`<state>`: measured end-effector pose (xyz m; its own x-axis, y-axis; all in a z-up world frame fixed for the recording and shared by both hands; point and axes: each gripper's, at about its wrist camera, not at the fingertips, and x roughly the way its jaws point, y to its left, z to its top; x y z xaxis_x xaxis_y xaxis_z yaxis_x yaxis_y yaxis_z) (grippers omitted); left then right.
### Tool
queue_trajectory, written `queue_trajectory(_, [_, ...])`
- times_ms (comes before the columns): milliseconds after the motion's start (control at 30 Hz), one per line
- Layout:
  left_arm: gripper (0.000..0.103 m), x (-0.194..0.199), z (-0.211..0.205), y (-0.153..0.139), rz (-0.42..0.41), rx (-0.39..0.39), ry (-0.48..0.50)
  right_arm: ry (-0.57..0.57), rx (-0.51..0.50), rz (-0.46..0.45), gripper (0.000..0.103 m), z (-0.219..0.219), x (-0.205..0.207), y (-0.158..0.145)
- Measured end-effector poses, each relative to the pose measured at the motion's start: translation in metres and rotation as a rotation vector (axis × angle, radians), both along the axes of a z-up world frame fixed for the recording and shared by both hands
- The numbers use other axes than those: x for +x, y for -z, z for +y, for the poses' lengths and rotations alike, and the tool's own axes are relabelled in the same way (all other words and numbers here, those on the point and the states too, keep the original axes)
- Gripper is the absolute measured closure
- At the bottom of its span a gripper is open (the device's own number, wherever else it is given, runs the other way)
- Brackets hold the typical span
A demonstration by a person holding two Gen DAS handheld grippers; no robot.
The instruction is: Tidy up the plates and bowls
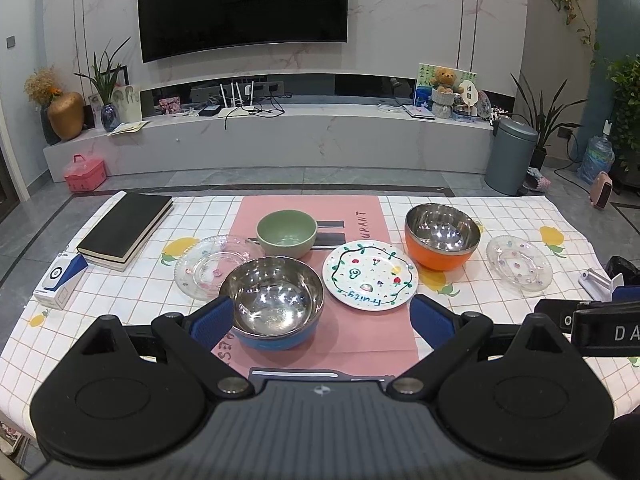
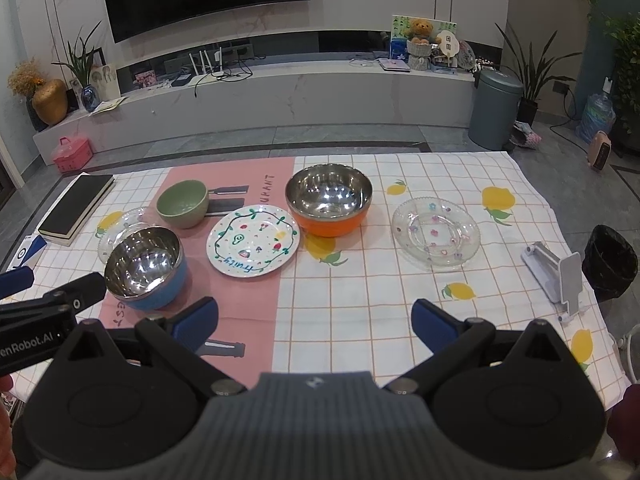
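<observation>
On the table stand a blue steel bowl [image 1: 276,308] [image 2: 146,272], a green bowl [image 1: 286,233] [image 2: 183,204], an orange steel bowl [image 1: 442,237] [image 2: 329,206], a white painted plate [image 1: 370,275] [image 2: 253,246] and two clear glass plates, one left [image 1: 208,266] [image 2: 120,224] and one right [image 1: 519,263] [image 2: 435,231]. My left gripper [image 1: 322,318] is open, its left finger beside the blue bowl. My right gripper [image 2: 316,320] is open and empty over the checked cloth near the front.
A black book [image 1: 124,228] and a blue-white box [image 1: 60,280] lie at the table's left. A white phone stand [image 2: 554,272] and a black cup [image 2: 610,262] sit at the right edge. A pink mat [image 1: 312,216] runs down the middle.
</observation>
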<state>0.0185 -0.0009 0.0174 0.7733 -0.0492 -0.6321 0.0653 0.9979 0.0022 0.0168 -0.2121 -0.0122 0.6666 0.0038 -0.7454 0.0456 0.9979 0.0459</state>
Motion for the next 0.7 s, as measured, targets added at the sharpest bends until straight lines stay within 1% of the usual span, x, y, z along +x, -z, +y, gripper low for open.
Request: queue_trajectory(700, [0.0, -0.0003, 0.0009, 0.0004, 0.008, -0.005, -0.002, 0.011, -0.003, 0.001, 0.002, -0.0009, -0.0015, 0.0014])
